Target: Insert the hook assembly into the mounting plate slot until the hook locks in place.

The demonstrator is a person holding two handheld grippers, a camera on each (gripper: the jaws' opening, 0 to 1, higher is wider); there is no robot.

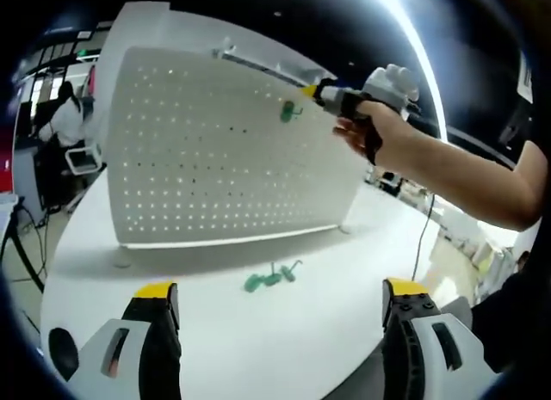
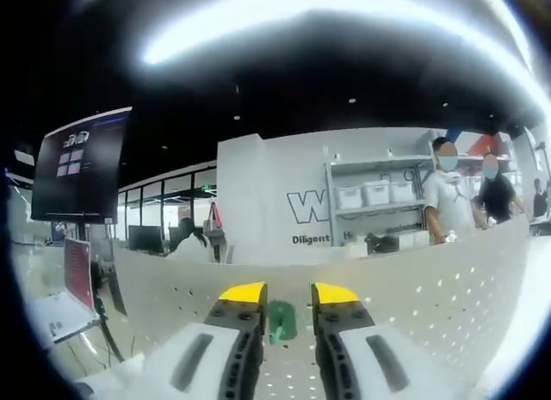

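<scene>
Right gripper (image 2: 281,295) up at the pegboard (image 2: 448,280), yellow-tipped jaws a little apart with a green hook (image 2: 281,319) between them; whether the jaws press on the hook, cannot tell. Hook against the board face near its upper edge, long axis roughly up and down between the jaws; shape too blurred to tell which way it points. Above the board edge: shelves with bins, people standing, a dark screen at left.

In the left gripper view, same right gripper (image 1: 314,92) in a hand (image 1: 366,129) reaching in from the right, tip at the hook (image 1: 289,113) on the upper right part of the pegboard (image 1: 215,150). Board upright on the tabletop (image 1: 284,340), its right edge and foot close behind the hand, wide bare holes to the left and below.

Left gripper (image 1: 280,301) low over the tabletop, jaws wide apart, nothing between them. Spare green hooks (image 1: 272,277) lying loose on the tabletop just ahead, in front of the board's foot, lined left to right. Open white tabletop around them; rounded edge at left.
</scene>
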